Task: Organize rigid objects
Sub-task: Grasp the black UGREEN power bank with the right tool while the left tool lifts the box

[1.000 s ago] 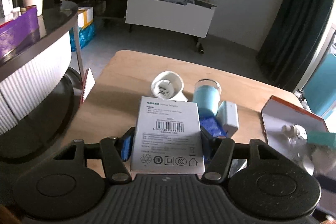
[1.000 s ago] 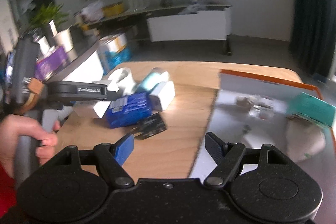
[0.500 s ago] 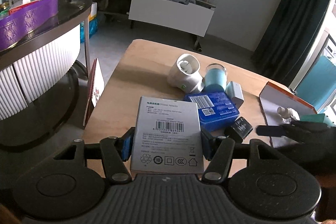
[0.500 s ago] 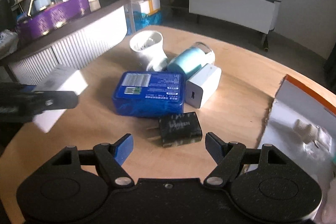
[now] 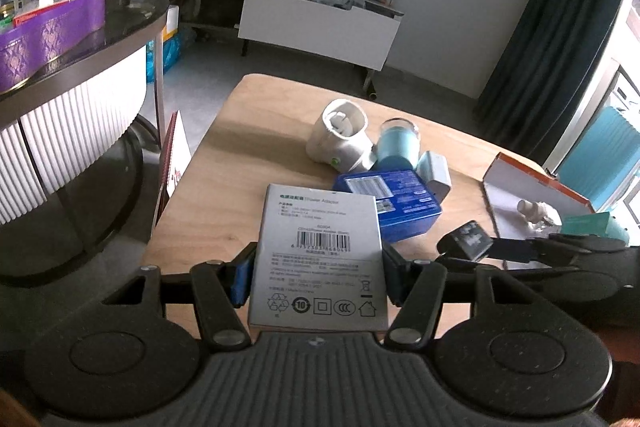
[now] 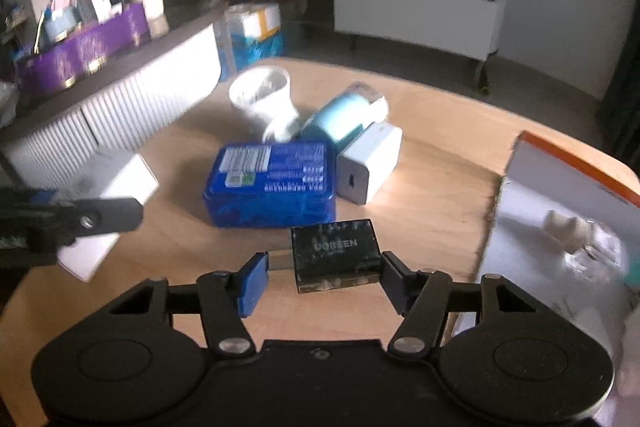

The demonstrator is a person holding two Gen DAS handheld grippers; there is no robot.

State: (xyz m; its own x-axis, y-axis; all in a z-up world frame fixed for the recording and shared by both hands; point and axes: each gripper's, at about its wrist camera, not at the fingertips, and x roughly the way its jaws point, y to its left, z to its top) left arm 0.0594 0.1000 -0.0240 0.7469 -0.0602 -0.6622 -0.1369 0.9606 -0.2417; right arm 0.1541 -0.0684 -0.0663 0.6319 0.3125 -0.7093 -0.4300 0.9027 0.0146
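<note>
My left gripper [image 5: 318, 279] is shut on a white power-adapter box [image 5: 320, 247], held above the wooden table's [image 5: 256, 131] near left part. The right gripper [image 6: 324, 279] is low over the table with its jaws closing. A black UGREEN charger [image 6: 336, 253] lies between them, with a gap still showing at the left pad. Behind it sit a blue box [image 6: 272, 183], a white charger cube [image 6: 368, 163], a teal cup [image 6: 344, 115] on its side and a white mug [image 6: 264, 99].
An orange-rimmed white tray [image 6: 560, 187] lies at the right with small white parts and a teal box [image 5: 588, 225]. A red-and-white card [image 5: 172, 163] stands at the table's left edge. A dark counter with a purple box [image 5: 52, 27] is further left.
The right gripper has come forward and down onto the black charger, and its jaws have narrowed around it. The left gripper has drawn back from the pile with the white box.
</note>
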